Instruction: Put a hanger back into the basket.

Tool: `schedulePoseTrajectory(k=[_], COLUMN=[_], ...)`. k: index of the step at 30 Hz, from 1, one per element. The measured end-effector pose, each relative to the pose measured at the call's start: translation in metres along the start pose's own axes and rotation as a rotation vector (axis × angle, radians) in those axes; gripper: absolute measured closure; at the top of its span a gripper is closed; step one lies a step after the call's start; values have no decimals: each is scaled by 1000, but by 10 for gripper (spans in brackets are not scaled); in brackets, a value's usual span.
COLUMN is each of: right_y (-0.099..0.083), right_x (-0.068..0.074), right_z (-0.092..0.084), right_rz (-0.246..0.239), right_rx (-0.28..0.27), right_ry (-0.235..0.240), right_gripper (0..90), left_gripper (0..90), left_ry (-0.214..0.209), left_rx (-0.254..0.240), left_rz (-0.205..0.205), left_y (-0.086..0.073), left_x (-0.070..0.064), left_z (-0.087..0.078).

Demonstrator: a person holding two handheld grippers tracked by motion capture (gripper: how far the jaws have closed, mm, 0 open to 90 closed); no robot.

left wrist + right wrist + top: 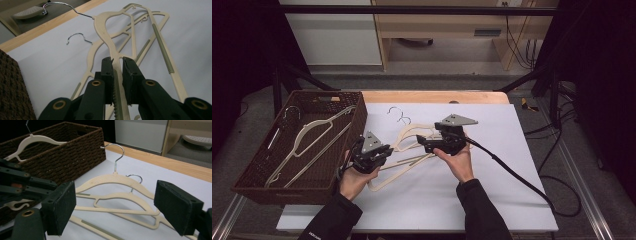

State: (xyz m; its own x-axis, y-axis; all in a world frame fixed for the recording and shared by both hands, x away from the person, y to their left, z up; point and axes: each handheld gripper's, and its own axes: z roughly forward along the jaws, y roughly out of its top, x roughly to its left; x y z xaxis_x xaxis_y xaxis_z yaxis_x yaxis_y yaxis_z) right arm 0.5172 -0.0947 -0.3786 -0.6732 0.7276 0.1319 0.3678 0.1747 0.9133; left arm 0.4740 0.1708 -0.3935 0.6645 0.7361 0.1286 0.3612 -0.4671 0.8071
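Cream plastic hangers [409, 145] with metal hooks lie overlapped on the white mat [492, 175]. My left gripper [384, 150] is shut on one arm of the upper hanger [107, 32]; its pads clamp the ribbed grey strip at the gripper [117, 62]. My right gripper [422, 142] hovers just right of it, jaws pointing left over the hangers. In the right gripper view that gripper [117, 205] stands wide open, with the hangers [115, 180] lying beyond and below the pads and nothing touched. The left gripper's body [22, 185] shows at that view's left edge.
A brown woven basket [262, 165] stands at the mat's left and holds cream hangers [312, 135]; its wall [75, 157] is close to the hooks. The wooden table edge [437, 96] runs along the back. A black cable [512, 172] trails right.
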Motion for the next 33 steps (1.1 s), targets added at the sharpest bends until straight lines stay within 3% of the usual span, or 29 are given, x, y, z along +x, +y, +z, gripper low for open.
schedulePoseTrajectory(k=[2,6,8,14,18,27,33], right_y=[2,8,10,17,20,22,16], right_x=[0,-2,-4,-4,-6,-12,-12], right_z=[7,21,28,51,65,98,116], right_rz=[2,-4,18,-2,19,23,34], right_rx=[13,28,29,65,72,109,154], right_ry=[5,-1,2,-4,1,12,8], right_gripper=[181,196,206,245,284,395,533], left_gripper=[796,796,796,796,796,796,796], left_ry=[3,6,5,6,5,-3,1], left_rx=[9,-10,-5,-10,-14,-6,-2], left_rz=[13,-7,-2,-7,-14,-15,-18], left_y=[0,-1,0,0,0,0,-1], left_x=[0,-2,-2,-3,-3,-4,-5], left_z=[-1,1,1,1,2,3,3])
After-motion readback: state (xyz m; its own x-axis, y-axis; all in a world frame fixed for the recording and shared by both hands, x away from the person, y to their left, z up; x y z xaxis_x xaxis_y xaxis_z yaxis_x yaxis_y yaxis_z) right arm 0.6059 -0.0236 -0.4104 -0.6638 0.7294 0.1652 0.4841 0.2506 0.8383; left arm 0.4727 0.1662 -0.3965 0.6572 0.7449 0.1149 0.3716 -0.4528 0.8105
